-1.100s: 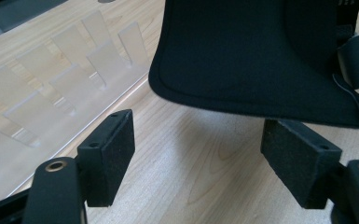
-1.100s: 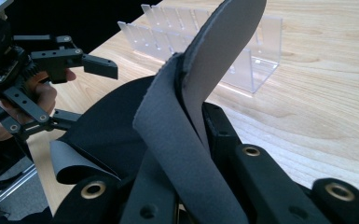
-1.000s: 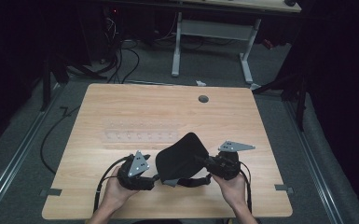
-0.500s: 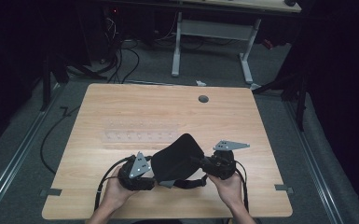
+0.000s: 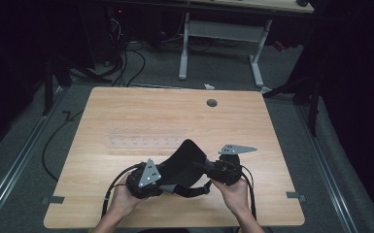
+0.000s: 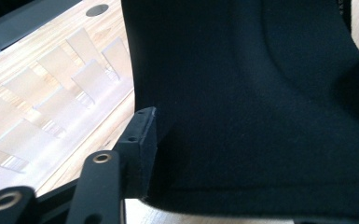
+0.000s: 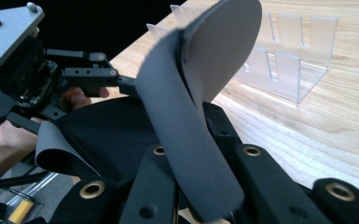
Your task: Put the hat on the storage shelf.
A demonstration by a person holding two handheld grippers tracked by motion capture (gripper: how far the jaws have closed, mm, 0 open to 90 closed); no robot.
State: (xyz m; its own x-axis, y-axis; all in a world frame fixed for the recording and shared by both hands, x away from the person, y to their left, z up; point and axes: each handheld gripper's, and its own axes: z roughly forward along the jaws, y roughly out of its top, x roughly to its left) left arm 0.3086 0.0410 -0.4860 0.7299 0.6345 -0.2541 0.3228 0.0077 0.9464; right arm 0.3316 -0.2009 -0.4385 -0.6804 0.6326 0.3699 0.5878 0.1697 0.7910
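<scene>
A flexible black pad (image 5: pixel 183 164) with a grey underside is held up over the near part of the wooden table (image 5: pixel 126 111), bowed between both grippers. My left gripper (image 5: pixel 166 184) is shut on its near left edge; in the left gripper view one finger (image 6: pixel 142 142) presses against the black cloth face (image 6: pixel 261 102). The right gripper (image 5: pixel 200 165) is shut on the pad's right edge. In the right gripper view the pad (image 7: pixel 214 56) curls upward out of my right gripper (image 7: pixel 196 140), grey side showing, and the left gripper (image 7: pixel 121 86) bites the far edge.
A clear acrylic slotted rack (image 5: pixel 143 143) lies on the table just behind the pad, also seen as the rack (image 6: pixel 60 98) and the rack (image 7: pixel 284 60). A round cable hole (image 5: pixel 212 103) sits near the far edge. Cables trail from both grippers toward the near edge.
The right gripper has moved a little left toward the left one, and the pad bows up more steeply between them. Both grips stay as they were.
</scene>
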